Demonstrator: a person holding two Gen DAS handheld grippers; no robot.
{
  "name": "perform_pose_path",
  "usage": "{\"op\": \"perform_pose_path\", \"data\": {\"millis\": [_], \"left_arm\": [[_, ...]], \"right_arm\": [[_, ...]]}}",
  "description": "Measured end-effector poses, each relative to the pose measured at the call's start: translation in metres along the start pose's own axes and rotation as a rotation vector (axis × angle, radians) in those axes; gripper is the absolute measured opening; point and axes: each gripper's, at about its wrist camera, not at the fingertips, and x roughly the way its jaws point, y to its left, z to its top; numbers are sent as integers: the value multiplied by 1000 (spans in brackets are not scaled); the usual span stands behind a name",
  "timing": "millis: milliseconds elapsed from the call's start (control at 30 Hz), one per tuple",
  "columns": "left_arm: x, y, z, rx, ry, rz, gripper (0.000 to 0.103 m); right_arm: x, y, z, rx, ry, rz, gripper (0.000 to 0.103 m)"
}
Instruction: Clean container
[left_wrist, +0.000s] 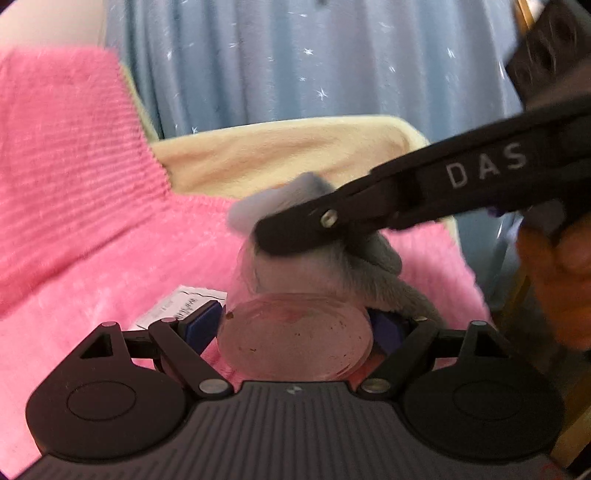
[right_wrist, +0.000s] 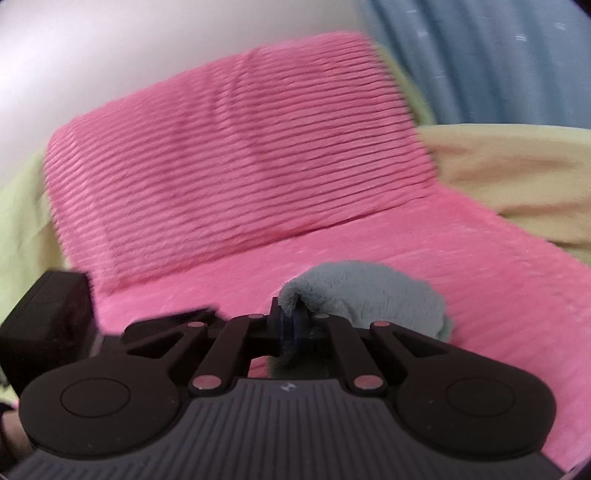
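Observation:
In the left wrist view my left gripper (left_wrist: 293, 328) is shut on a clear round plastic container (left_wrist: 293, 339), held on its side with its flat base toward the camera; small dark specks dot the base. My right gripper (left_wrist: 295, 236) reaches in from the right, shut on a grey fluffy cloth (left_wrist: 376, 269) that is pressed against the container's far end. In the right wrist view the right gripper (right_wrist: 291, 325) clamps the same grey cloth (right_wrist: 369, 295), which bulges past the fingertips. The container is hidden there.
A pink ribbed blanket (left_wrist: 81, 192) covers a sofa seat and backrest (right_wrist: 229, 147), with a cream cover (left_wrist: 295, 155) beside it. A blue starred curtain (left_wrist: 314, 59) hangs behind. A white paper label (left_wrist: 177, 306) lies on the blanket. A person's hand (left_wrist: 554, 280) grips the right tool.

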Motion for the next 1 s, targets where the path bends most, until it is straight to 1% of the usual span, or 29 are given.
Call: {"op": "perform_pose_path", "data": {"millis": [167, 200, 267, 300, 333, 367, 400, 500, 600, 667, 733, 800, 833, 867, 933, 967, 1000], "left_arm": [[0, -10, 0, 74, 0, 23, 85], [0, -12, 0, 81, 0, 25, 85], [0, -13, 0, 82, -2, 27, 85], [-1, -11, 0, 62, -4, 19, 85], [-1, -9, 0, 40, -6, 10, 89], [-1, -4, -1, 0, 0, -12, 92], [1, -1, -1, -40, 13, -30, 92], [5, 10, -2, -140, 43, -68, 92], [6, 24, -3, -281, 30, -121, 90], [8, 29, -5, -337, 31, -139, 87], [9, 32, -6, -348, 40, -139, 86], [9, 32, -6, -334, 38, -131, 86], [8, 29, -5, -307, 35, -115, 86], [7, 26, -4, -275, 30, -98, 86], [4, 14, 0, -153, 20, -34, 86], [1, 6, 0, -84, 19, 1, 86], [0, -2, 0, -6, 19, 33, 86]], "right_arm": [[4, -6, 3, -21, -23, -64, 2], [5, -8, 4, -24, -36, -99, 2], [5, -14, 4, 2, -55, -131, 2], [5, -17, 5, 16, -58, -133, 2], [5, -18, 5, 20, -61, -136, 2], [4, -19, 5, 24, -63, -138, 2], [3, -19, 5, 27, -65, -138, 2], [0, -22, 5, 43, -68, -136, 2], [-1, -25, 5, 64, -70, -130, 2], [-2, -24, 4, 75, -71, -124, 2], [-2, -24, 5, 91, -66, -109, 2], [-3, -25, 6, 103, -65, -104, 2], [-4, -26, 7, 112, -65, -105, 2], [-7, -29, 8, 116, -72, -127, 2], [-12, -29, 10, 73, -100, -257, 2], [-14, -25, 11, 14, -125, -382, 3], [-18, -23, 12, -23, -152, -456, 3]]}}
